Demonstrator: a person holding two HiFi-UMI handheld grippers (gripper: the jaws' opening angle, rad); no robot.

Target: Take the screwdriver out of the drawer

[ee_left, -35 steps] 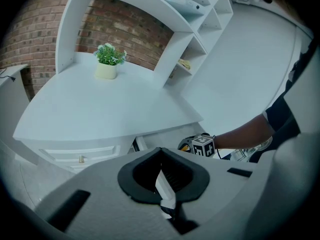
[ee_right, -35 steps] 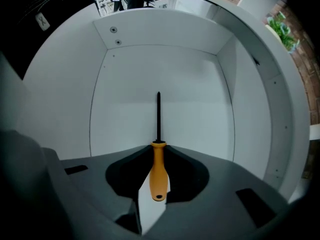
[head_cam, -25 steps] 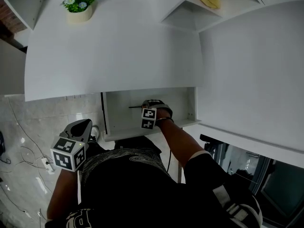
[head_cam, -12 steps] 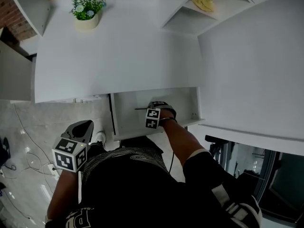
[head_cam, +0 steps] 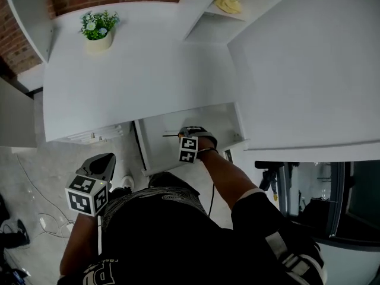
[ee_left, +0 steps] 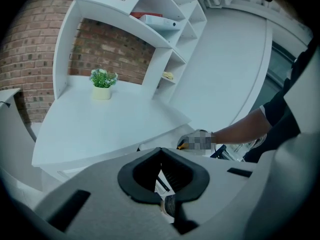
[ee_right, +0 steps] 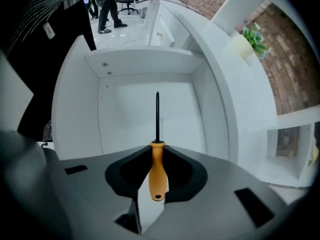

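Screwdriver [ee_right: 158, 176], orange handle, black shaft, clamped in right gripper [ee_right: 157, 156]; left gripper [ee_left: 161, 156] closed.

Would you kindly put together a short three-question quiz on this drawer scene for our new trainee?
1. True or false: the screwdriver lies loose on the floor of the drawer.
2. Multiple choice: what colour is the screwdriver's handle? A orange; B blue; C black.
3. Missing word: the ___ gripper hangs outside the drawer, beside the person's body, holding nothing.

Key:
1. False. The right gripper is shut on its handle.
2. A.
3. Left. In the head view, the left gripper is low and clear of the drawer.
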